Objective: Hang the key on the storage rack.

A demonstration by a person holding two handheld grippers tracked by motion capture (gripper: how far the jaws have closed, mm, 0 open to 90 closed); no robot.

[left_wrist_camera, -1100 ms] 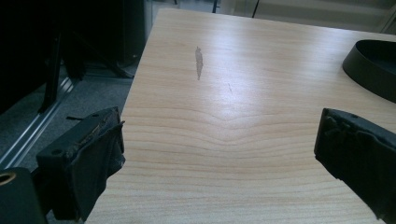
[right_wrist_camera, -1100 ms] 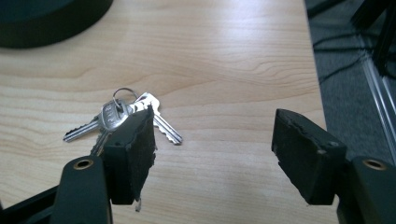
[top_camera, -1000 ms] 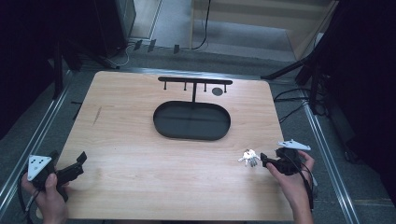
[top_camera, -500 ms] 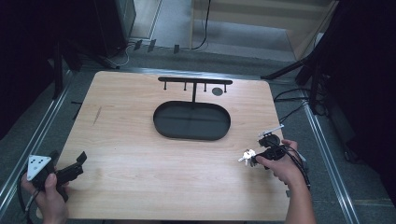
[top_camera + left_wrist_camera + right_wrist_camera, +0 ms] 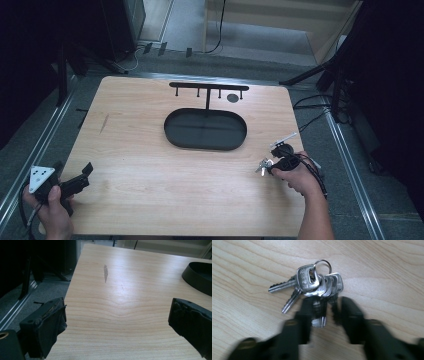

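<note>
The right tool [image 5: 323, 315] shows motion-blurred, its black jaws covering some blade tips of the silver keys on a ring [image 5: 312, 287]; whether they pinch is unclear.

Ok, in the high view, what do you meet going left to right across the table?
Left tool → black oval tray → bunch of keys → right tool, jaws just closing around some of the keys.
</note>
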